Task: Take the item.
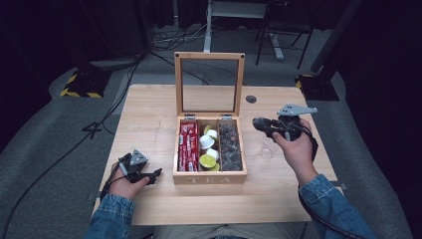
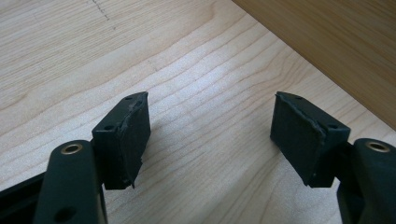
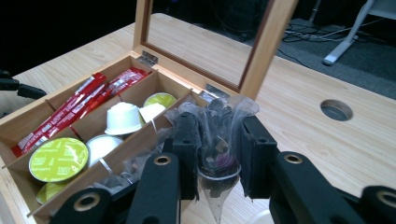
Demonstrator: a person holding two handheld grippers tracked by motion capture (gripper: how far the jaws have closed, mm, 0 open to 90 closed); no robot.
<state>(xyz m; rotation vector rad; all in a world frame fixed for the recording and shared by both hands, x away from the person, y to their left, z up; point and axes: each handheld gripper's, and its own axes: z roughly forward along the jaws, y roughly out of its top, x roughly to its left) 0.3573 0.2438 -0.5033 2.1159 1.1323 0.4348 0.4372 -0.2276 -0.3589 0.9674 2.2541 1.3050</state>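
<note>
The clear, cone-shaped tea sachet (image 3: 218, 154) holds dark leaves with purple bits. It stands upright, tip down, pinched between the right gripper (image 3: 215, 156) jaws. The left gripper (image 2: 210, 140) jaws gape wide over the tabletop (image 2: 196, 70), holding nothing.

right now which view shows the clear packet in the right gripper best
The right gripper view: the clear packet sits pinched between the right gripper's pads, dark bits visible inside. The high view shows just a dark lump at that gripper. The left gripper view faces bare table.
</note>
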